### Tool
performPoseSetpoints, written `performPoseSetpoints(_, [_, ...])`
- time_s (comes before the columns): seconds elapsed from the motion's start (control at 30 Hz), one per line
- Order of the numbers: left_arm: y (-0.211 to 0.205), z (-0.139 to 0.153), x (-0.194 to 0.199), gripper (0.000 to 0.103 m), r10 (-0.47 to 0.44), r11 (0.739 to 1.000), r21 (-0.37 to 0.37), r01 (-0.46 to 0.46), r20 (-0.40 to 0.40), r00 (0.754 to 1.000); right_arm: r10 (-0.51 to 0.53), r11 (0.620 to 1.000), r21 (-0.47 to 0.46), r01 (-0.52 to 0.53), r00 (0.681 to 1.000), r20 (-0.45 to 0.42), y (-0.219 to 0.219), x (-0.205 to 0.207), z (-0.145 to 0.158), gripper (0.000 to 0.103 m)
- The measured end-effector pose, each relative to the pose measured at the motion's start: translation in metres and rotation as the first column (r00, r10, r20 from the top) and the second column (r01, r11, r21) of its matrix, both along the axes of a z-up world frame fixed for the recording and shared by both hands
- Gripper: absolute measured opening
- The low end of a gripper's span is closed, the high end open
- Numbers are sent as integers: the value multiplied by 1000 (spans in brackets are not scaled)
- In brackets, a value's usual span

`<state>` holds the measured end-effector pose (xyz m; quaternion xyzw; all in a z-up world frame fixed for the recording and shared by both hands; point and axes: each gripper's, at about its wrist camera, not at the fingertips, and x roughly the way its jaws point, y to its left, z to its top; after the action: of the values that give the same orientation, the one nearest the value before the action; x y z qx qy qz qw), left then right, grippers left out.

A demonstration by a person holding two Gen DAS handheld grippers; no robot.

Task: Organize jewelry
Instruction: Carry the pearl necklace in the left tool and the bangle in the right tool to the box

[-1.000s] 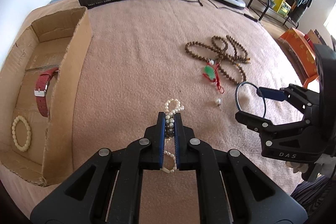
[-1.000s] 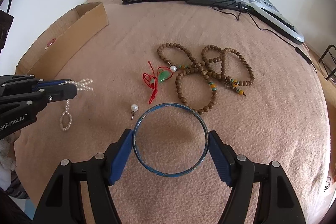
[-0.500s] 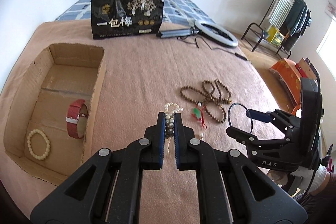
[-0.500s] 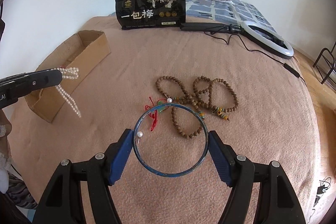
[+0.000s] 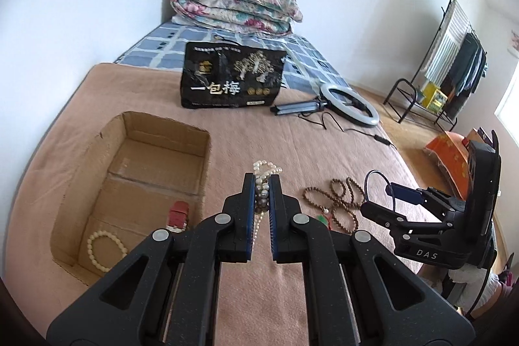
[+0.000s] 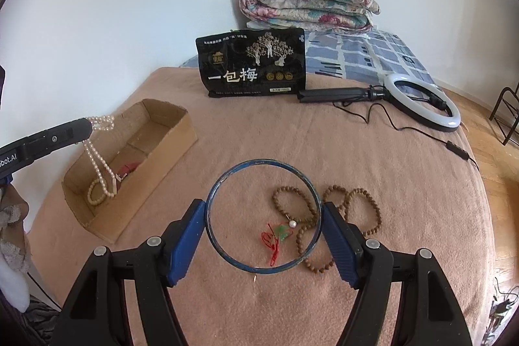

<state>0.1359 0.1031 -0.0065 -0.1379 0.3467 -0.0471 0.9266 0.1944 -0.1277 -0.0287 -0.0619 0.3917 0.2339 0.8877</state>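
My left gripper (image 5: 262, 180) is shut on a pearl necklace (image 5: 264, 171) and holds it in the air; in the right wrist view the necklace (image 6: 97, 151) dangles over the cardboard box (image 6: 168, 148). My right gripper (image 6: 264, 216) is shut on a blue bangle (image 6: 214, 193), held above the bed. The box (image 5: 201, 151) holds a red watch (image 5: 177, 213) and a cream bead bracelet (image 5: 105, 247). Brown wooden bead strands (image 6: 360, 206), a green pendant on red cord (image 6: 280, 231) and a loose pearl (image 6: 292, 224) lie on the blanket.
A black snack bag (image 5: 232, 80) stands at the back of the pink blanket (image 6: 356, 151). A ring light (image 6: 421, 102) with its cable lies back right. A folded quilt (image 5: 233, 5) sits behind. A clothes rack (image 5: 447, 70) stands far right.
Both grippers have risen well above the bed. My left gripper lifted the pearl necklace off the blanket and carried it toward the box. The bangle stays in the right gripper.
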Motion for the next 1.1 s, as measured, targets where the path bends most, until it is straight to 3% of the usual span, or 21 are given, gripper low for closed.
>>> performPoseSetpoints(0.47, [55,4,-17,5,111,993,25,-111,19,994,87,995,48,-89,996,24,65,10,13,73])
performPoseSetpoints(1.1, [100,-30,-27,5,188,982,34,-185,-76,979,175,984,45,-175,984,-12,150,35,-4,74])
